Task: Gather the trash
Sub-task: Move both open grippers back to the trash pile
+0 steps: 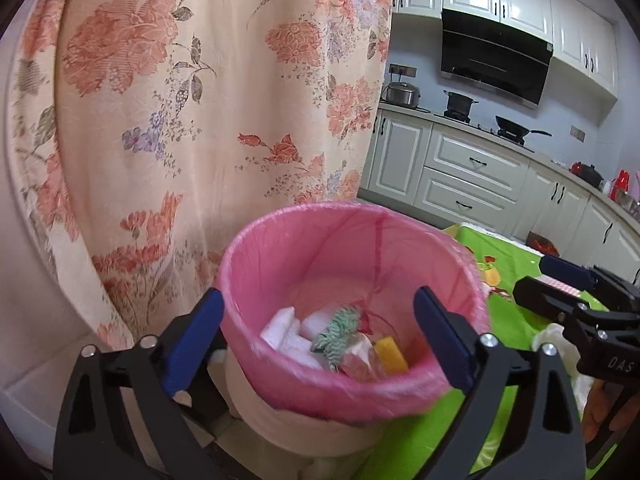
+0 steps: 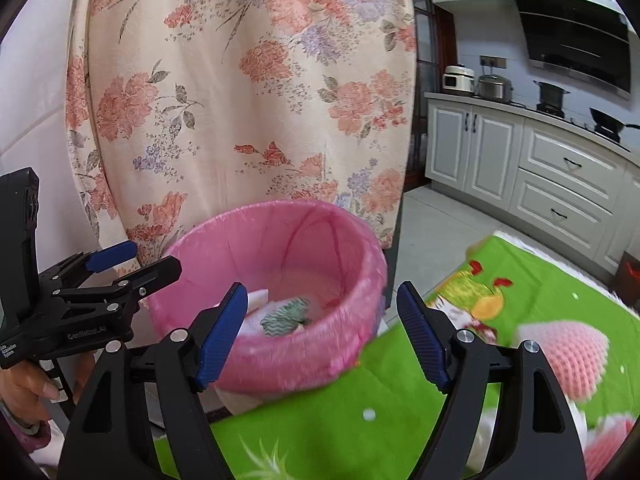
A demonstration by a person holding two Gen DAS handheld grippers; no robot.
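Over the bin (image 1: 352, 376), both grippers' fingers (image 1: 192, 340) (image 2: 420, 336) gape empty; trash (image 1: 340, 340) blurred.

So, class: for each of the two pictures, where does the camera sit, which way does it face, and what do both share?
Left wrist: on the left gripper, facing down into the pink-lined bin; right gripper shows.
Right wrist: on the right gripper, facing the bin and green cloth; left gripper and a hand show.
Shared: bin, floral curtain, kitchen cabinets.
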